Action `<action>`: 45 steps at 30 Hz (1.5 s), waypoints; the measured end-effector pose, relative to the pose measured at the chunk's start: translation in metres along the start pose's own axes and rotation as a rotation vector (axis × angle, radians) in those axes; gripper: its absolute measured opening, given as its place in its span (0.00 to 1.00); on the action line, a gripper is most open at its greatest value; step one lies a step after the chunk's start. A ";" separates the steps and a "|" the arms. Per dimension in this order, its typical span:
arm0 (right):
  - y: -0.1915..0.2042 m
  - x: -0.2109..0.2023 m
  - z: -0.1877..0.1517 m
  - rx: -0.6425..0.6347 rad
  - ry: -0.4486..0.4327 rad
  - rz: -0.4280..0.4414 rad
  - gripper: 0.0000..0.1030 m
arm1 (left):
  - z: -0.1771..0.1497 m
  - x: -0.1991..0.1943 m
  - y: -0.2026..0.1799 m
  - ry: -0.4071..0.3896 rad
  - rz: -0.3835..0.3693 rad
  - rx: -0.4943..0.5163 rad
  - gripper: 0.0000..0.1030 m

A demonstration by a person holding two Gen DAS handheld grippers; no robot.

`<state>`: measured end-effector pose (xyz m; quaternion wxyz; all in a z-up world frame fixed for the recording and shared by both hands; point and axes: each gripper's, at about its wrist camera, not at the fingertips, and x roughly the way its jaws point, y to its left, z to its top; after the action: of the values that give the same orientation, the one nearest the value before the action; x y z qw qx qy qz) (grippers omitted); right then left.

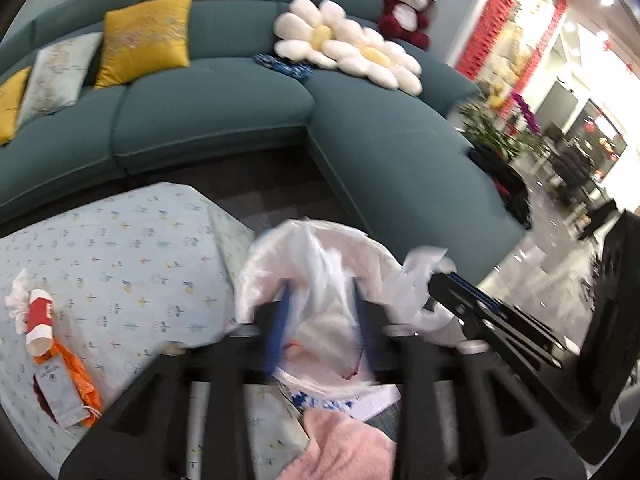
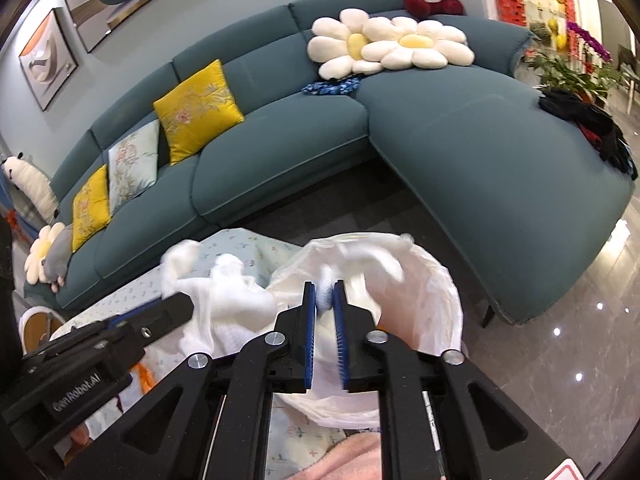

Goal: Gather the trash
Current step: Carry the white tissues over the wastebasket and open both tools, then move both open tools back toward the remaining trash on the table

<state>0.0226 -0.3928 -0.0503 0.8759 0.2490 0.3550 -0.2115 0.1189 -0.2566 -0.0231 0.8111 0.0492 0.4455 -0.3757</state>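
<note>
Both grippers point steeply down over a white trash bag [image 2: 416,280] that sits open-mouthed at the edge of a table w/ a pale patterned cloth [image 1: 120,248], teal sofa [image 1: 208,120] behind. Left gripper [image 1: 320,316]: jaws stand well apart, blue pads either side of the bag's thin plastic; film hangs between them but pads don't press on it, so not gripping. Frame is blurred here. In the right wrist view the same gripper comes in from the left, tip against a bunch of white tissue or bag film [image 2: 224,292]; can't tell which. Right gripper [image 2: 325,300]: jaws nearly closed, narrow gap, a small white wad [image 2: 326,282] sits at the tips between the pads; whether the pads actually pinch it, can't tell. It hangs right over the bag mouth. Bag contents: white crumpled material inside, plus a bit of red near the bottom, too blurred to name. More trash on the cloth, well left of the bag: a red-and-white paper cup [image 1: 40,320] on its side, white tissue [image 1: 16,300] beside it, orange wrapper [image 1: 76,376] under a grey packet [image 1: 60,392]. Pink towel [image 1: 340,444] lies at the near edge.
</note>
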 end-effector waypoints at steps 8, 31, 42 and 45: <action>0.008 -0.004 0.001 -0.008 -0.011 0.011 0.26 | 0.000 -0.007 0.018 -0.006 0.024 -0.049 0.45; 0.178 0.026 -0.079 -0.233 0.131 0.162 0.35 | -0.090 -0.074 0.212 0.005 0.246 -0.339 0.64; 0.232 0.077 -0.142 -0.298 0.278 0.174 0.35 | -0.157 -0.058 0.291 0.130 0.259 -0.508 0.61; 0.241 0.091 -0.153 -0.307 0.312 0.170 0.35 | -0.162 -0.046 0.300 0.162 0.240 -0.516 0.58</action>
<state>0.1358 -0.1309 -0.1430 0.8526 0.1714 0.4920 -0.0396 0.1892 0.0506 -0.1614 0.7973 -0.0766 0.5806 -0.1461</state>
